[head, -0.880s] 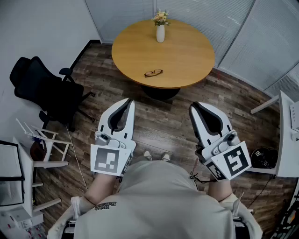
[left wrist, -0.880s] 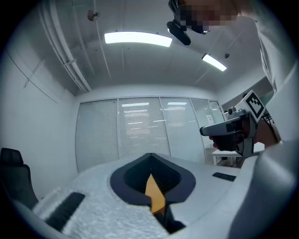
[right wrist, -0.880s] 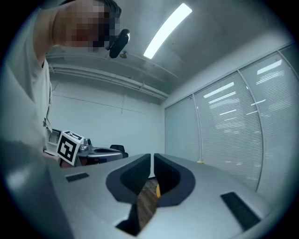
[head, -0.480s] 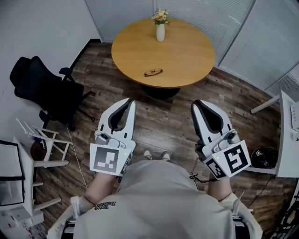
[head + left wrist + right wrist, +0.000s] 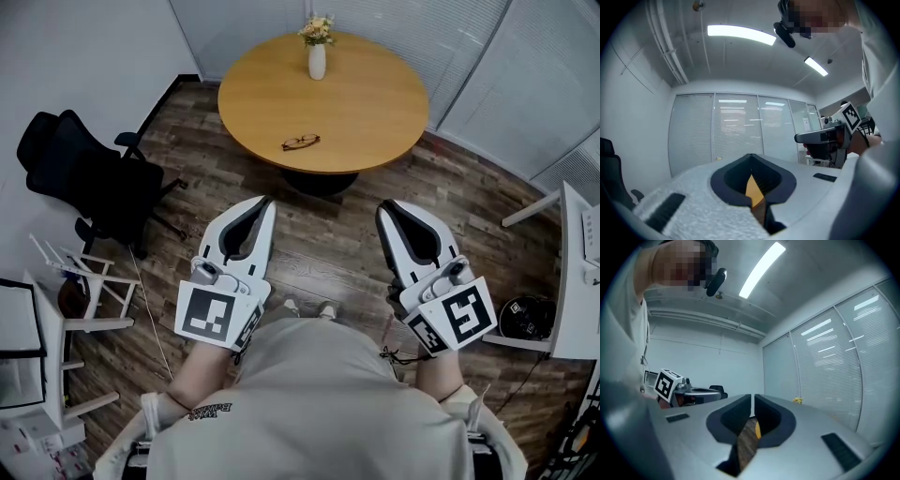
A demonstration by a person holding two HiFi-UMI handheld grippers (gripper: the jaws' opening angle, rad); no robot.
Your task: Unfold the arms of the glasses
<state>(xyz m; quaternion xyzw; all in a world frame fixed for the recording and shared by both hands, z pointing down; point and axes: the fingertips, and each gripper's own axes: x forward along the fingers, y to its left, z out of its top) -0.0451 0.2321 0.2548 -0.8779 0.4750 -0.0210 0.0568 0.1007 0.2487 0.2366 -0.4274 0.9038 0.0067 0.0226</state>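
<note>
Thin-framed glasses (image 5: 301, 142) lie on the round, smooth wooden table (image 5: 370, 103).

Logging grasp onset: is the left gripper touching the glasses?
Apart. Head view shows the glasses lying on the table, with floor between them and the left gripper.

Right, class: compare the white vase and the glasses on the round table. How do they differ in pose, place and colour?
The vase stands upright; the glasses lie flat. The vase is by the far edge, the glasses by the near edge. The vase is white and holds flowers; the glasses are dark-framed. Both rest on the round wooden table, well apart.
</note>
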